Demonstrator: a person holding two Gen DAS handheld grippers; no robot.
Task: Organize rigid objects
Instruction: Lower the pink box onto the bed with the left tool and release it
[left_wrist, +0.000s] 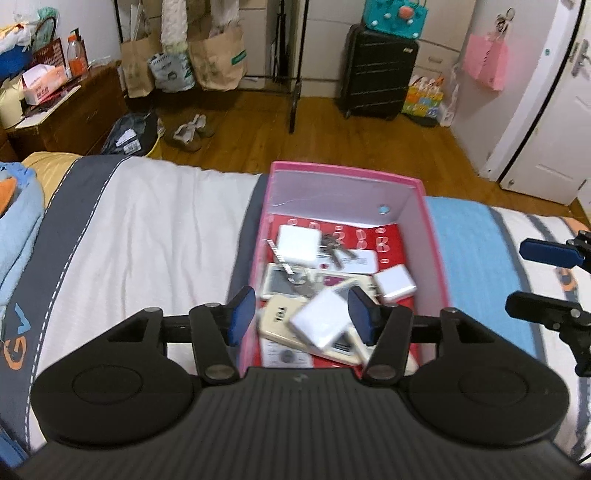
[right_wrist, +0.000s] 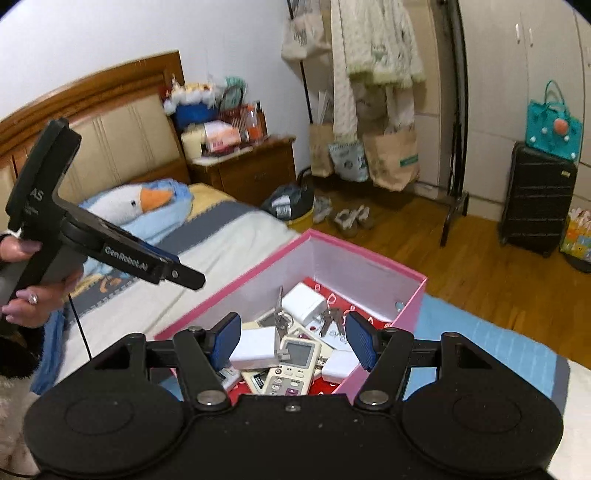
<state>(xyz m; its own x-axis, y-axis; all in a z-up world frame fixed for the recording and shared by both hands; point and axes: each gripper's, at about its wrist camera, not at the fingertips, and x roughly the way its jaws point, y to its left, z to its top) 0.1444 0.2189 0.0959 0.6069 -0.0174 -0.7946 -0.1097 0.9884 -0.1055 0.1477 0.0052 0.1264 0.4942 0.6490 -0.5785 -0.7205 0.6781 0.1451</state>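
1. The left tongs (left_wrist: 299, 314) hang spread wide at the bottom centre of the left wrist view, above the near end of the pink box (left_wrist: 430, 225), pinching nothing.
2. A white charger (left_wrist: 321, 325) lies tilted between the blue pads, on top of a beige remote (left_wrist: 280, 321); its outline is blurred, so whether it touches a pad is unclear.
3. The right tongs (right_wrist: 291, 341) are likewise spread and empty over the box, at the lower centre of the right wrist view.
4. Further in lie a grey-screened remote (right_wrist: 291, 365), keys (left_wrist: 334, 247) and another charger (left_wrist: 298, 245).
5. The box sits on the bed (left_wrist: 147, 240), near its far edge.
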